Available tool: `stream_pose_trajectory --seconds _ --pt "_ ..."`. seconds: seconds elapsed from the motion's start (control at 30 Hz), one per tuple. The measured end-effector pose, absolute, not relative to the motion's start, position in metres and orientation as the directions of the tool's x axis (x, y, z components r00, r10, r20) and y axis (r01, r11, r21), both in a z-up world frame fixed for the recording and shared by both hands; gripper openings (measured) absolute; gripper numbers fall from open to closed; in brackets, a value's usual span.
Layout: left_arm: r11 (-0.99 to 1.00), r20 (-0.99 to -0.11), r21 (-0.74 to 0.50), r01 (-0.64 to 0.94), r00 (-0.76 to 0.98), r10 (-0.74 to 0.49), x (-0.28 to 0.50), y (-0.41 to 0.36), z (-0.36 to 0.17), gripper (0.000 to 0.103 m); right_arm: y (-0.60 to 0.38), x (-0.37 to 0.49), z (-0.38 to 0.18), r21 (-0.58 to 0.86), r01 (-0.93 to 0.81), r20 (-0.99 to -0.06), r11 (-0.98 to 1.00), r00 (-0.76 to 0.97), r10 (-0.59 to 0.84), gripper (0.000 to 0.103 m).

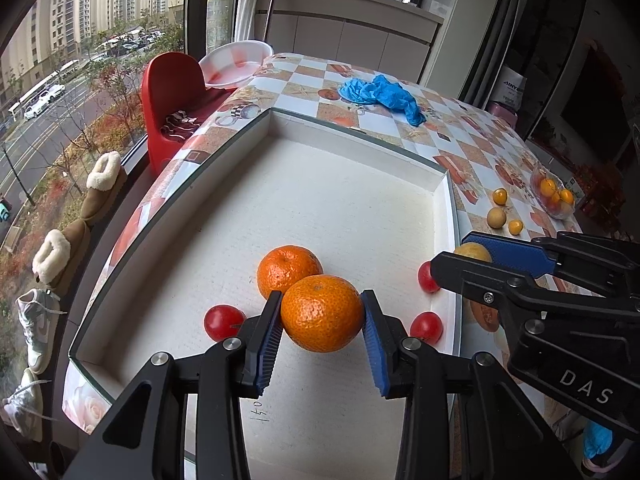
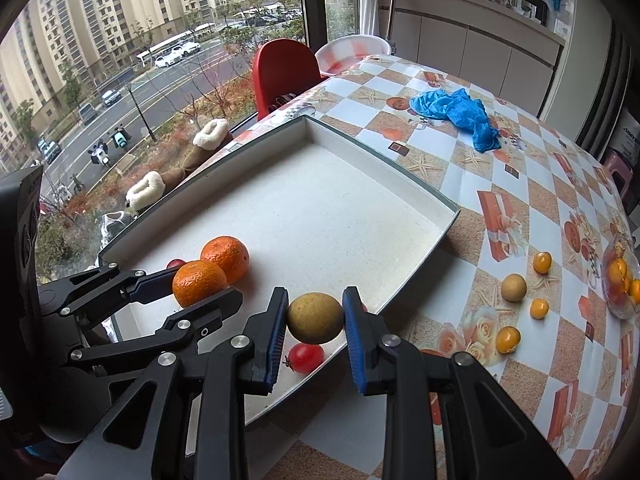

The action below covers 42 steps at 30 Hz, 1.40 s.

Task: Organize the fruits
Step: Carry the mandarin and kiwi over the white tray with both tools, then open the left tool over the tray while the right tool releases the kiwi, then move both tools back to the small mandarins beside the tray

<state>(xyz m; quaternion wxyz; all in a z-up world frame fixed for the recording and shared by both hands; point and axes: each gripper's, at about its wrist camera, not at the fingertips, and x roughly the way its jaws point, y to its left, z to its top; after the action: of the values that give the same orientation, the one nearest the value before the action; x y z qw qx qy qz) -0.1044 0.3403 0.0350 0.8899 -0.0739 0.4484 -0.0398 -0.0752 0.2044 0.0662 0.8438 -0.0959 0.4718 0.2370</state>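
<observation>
My left gripper (image 1: 322, 320) is shut on an orange tangerine (image 1: 322, 312) low over the white tray (image 1: 360, 184), right beside a second tangerine (image 1: 288, 270); whether the held one rests on the floor I cannot tell. Three cherry tomatoes (image 1: 223, 322) (image 1: 426, 327) (image 1: 427, 277) lie around them. My right gripper (image 2: 316, 320) is shut on a round yellow-green fruit (image 2: 316, 318), held above the tray's (image 2: 400, 216) near right edge, over a cherry tomato (image 2: 306, 357). The left gripper (image 2: 192, 290) with its tangerine (image 2: 199, 282) shows to the left there.
On the checked tablecloth right of the tray lie a brown round fruit (image 2: 513, 287), three small yellow-orange fruits (image 2: 542, 262) (image 2: 539, 308) (image 2: 508, 339) and a clear bag of fruit (image 2: 620, 280). Blue crumpled gloves (image 2: 460, 114) lie farther back. A red chair (image 2: 280, 72) stands by the window.
</observation>
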Motion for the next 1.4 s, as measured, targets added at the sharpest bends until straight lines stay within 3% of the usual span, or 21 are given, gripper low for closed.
stream_pose_trajectory --seconds 0.7,0.83,0.9,0.97,1.3,1.4 --pt "0.992 -0.79 -0.124 -0.006 0.606 -0.095 -0.093 0.342 0.033 0.04 0.217 -0.058 0.054 0.076 -0.478 -0.862 0.875 0.41 0.299 0.031" --pt "0.992 -0.79 -0.123 -0.004 0.606 -0.095 -0.093 0.342 0.033 0.051 0.219 -0.057 0.051 0.079 -0.478 -0.866 0.875 0.401 0.298 0.032" --pt "0.994 -0.792 -0.106 -0.012 0.606 -0.078 -0.093 0.342 0.033 0.061 0.219 -0.058 0.051 0.08 -0.476 -0.866 0.876 0.402 0.298 0.037" --pt "0.994 -0.785 -0.109 -0.014 0.614 -0.077 -0.094 0.342 0.033 0.08 0.217 -0.058 0.053 0.083 -0.472 -0.864 0.878 0.405 0.299 0.051" --pt "0.995 -0.778 -0.104 -0.009 0.624 -0.076 -0.096 0.336 0.04 0.081 0.204 -0.053 0.062 0.069 -0.442 -0.85 0.894 0.443 0.285 0.079" --pt "0.995 -0.776 -0.1 -0.009 0.626 -0.072 -0.098 0.334 0.042 0.081 0.196 -0.052 0.063 0.074 -0.43 -0.845 0.9 0.452 0.286 0.081"
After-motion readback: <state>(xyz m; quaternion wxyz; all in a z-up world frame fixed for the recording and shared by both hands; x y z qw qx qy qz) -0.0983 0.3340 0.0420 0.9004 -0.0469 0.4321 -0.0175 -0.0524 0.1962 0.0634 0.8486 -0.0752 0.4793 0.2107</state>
